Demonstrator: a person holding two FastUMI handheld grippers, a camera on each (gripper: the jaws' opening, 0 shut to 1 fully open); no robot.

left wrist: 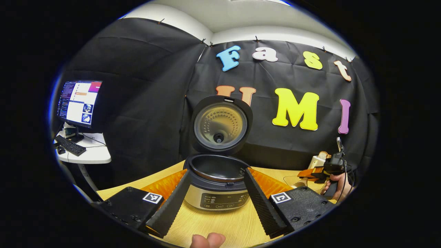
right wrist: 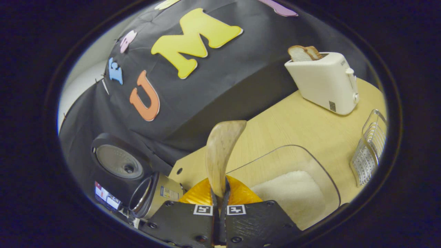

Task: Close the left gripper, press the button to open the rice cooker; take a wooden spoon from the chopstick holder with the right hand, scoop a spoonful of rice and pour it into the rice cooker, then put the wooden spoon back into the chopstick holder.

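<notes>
The rice cooker point(left wrist: 217, 187) stands on the wooden table with its lid point(left wrist: 220, 125) swung up and its dark inner pot showing. My left gripper point(left wrist: 216, 172) is open, its two black fingers spread to either side of the cooker's front. My right gripper point(right wrist: 219, 193) is shut on the handle of the wooden spoon point(right wrist: 222, 150), whose bowl points up and away. Right of it sits a clear container of white rice point(right wrist: 293, 193). The cooker point(right wrist: 151, 196) lies tilted at the lower left of the right gripper view. The right gripper point(left wrist: 325, 169) shows far right, held by a hand.
A white toaster point(right wrist: 325, 81) with bread slices stands at the back of the table. A wire rack point(right wrist: 370, 148) stands at the right edge. A side desk with a monitor point(left wrist: 80, 102) and keyboard is off to the left. A fingertip point(left wrist: 207, 240) shows at the bottom.
</notes>
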